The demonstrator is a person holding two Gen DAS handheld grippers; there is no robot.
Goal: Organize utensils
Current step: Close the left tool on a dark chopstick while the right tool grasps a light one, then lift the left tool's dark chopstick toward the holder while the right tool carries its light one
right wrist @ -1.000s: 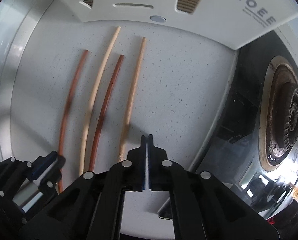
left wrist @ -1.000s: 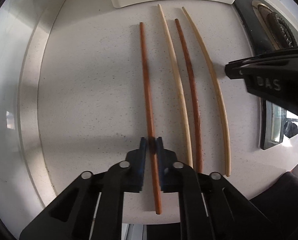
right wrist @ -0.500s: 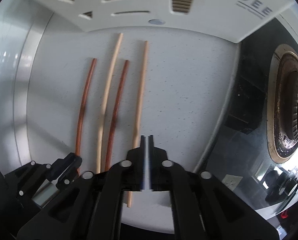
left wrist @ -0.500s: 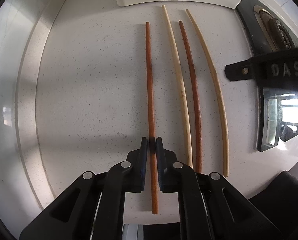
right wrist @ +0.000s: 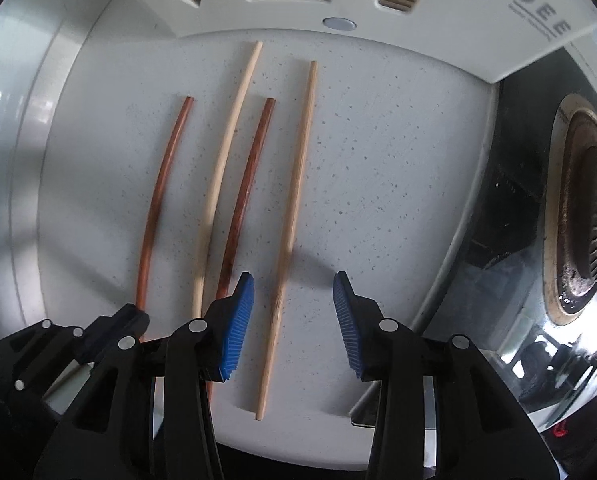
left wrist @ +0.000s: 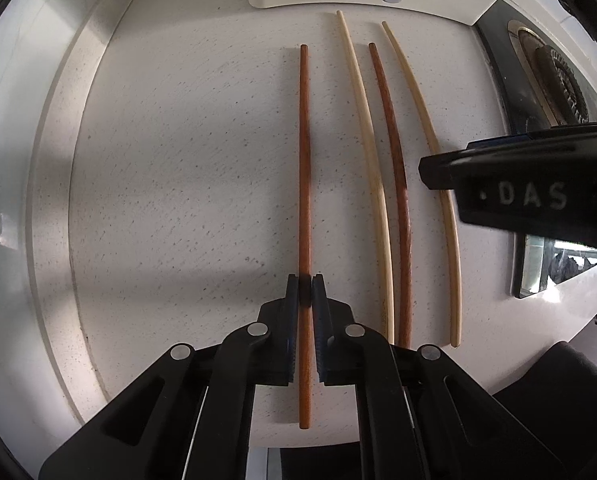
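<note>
Several chopsticks lie side by side on a speckled white counter (left wrist: 178,160). My left gripper (left wrist: 306,280) is shut on the leftmost reddish-brown chopstick (left wrist: 304,160), near its lower end. To its right lie a pale chopstick (left wrist: 372,160), a second brown chopstick (left wrist: 396,152) and another pale chopstick (left wrist: 438,152). In the right wrist view my right gripper (right wrist: 294,280) points down with its jaws opening. The rightmost pale chopstick (right wrist: 294,200) lies between the blue pads (right wrist: 240,320), untouched. The left gripper (right wrist: 114,328) shows at lower left on the brown chopstick (right wrist: 158,200).
A white slotted utensil holder (right wrist: 378,8) marked DROEE stands at the far end of the counter. A black stove top with a gas burner (right wrist: 590,200) lies to the right. A steel rim (left wrist: 46,160) borders the counter on the left.
The right gripper's jaws have opened from shut and now straddle the rightmost pale chopstick. The left gripper has shifted sideways with the brown chopstick held, drawing it away from the others.
</note>
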